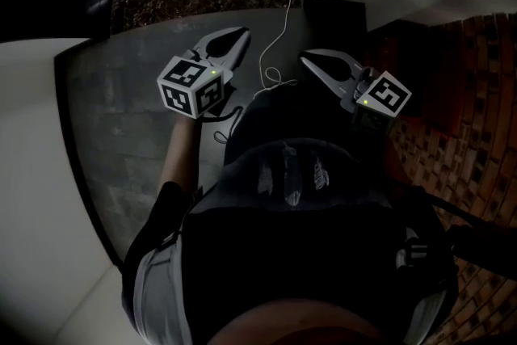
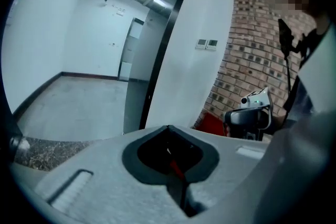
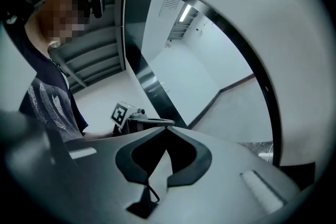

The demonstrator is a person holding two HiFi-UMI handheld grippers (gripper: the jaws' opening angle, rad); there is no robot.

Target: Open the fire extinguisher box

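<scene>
Lying below the brick wall [image 2: 247,55], a red box [image 2: 212,124] was judged nearer the right gripper [image 1: 307,57]; that and the left gripper [image 1: 241,34] were shut, empty.

I read the left tool [image 1: 241,31] and right tool [image 1: 307,57] as pale grey with black inner faces; their marker cubes [image 1: 192,85] show black squares on white. The brick wall [image 1: 477,93] is red-brown with darker bricks. The floor [image 1: 121,117] is mottled grey.

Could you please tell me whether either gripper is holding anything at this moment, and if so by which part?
Nothing is held. The left gripper and the right gripper both have their jaws together, with nothing between them.
</scene>
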